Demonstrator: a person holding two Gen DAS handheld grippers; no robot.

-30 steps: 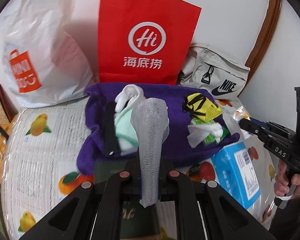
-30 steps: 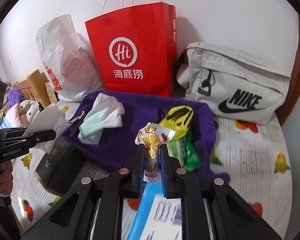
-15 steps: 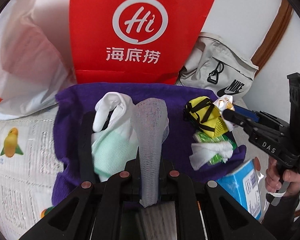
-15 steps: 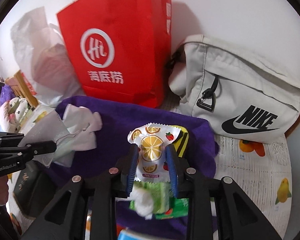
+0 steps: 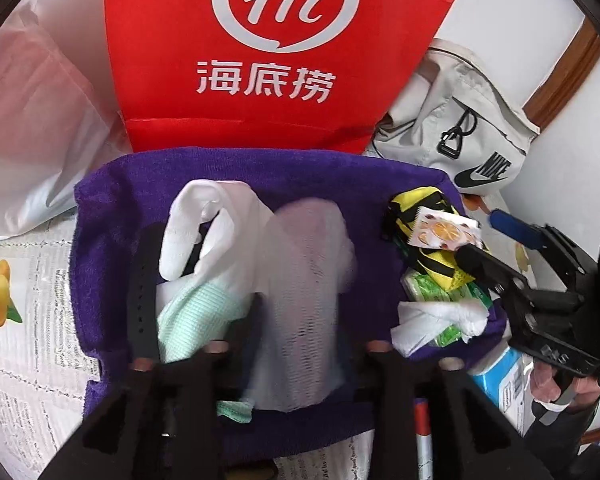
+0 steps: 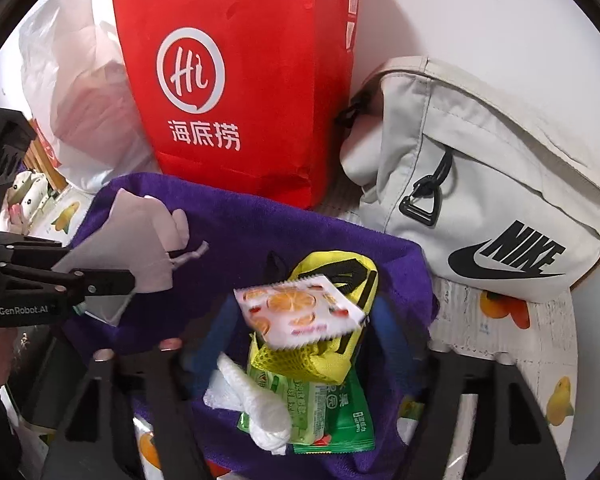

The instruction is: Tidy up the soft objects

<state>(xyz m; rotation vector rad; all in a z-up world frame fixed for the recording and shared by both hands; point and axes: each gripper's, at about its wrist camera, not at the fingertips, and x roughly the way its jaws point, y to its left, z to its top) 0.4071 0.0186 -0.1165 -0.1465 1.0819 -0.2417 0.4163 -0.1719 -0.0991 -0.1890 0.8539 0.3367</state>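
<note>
A purple towel (image 5: 112, 208) lies spread on the table with soft things on it. In the left wrist view my left gripper (image 5: 296, 348) is opening; a white mesh foam sleeve (image 5: 304, 300) stands blurred and loose between its spread fingers, beside a white cloth (image 5: 204, 232) and a mint cloth (image 5: 196, 320). In the right wrist view my right gripper (image 6: 300, 340) is opening wide. An orange-print sachet (image 6: 300, 312) hangs free between its jaws, over a yellow mesh bag (image 6: 332, 280), a green packet (image 6: 320, 412) and a white tissue (image 6: 256, 396). The left gripper (image 6: 100, 268) shows there at the left edge.
A red paper bag (image 5: 284, 60) stands behind the towel, with a white plastic bag (image 5: 32, 120) to its left and a grey Nike bag (image 6: 480, 184) to its right. A black strap (image 5: 142, 292) lies on the towel's left part. A blue box (image 5: 504, 380) sits by the towel's right corner.
Both grippers moved forward and down over the purple towel. Each was shut on its item, the left on the mesh sleeve and the right on the sachet; now both jaws stand apart and the items are loose.
</note>
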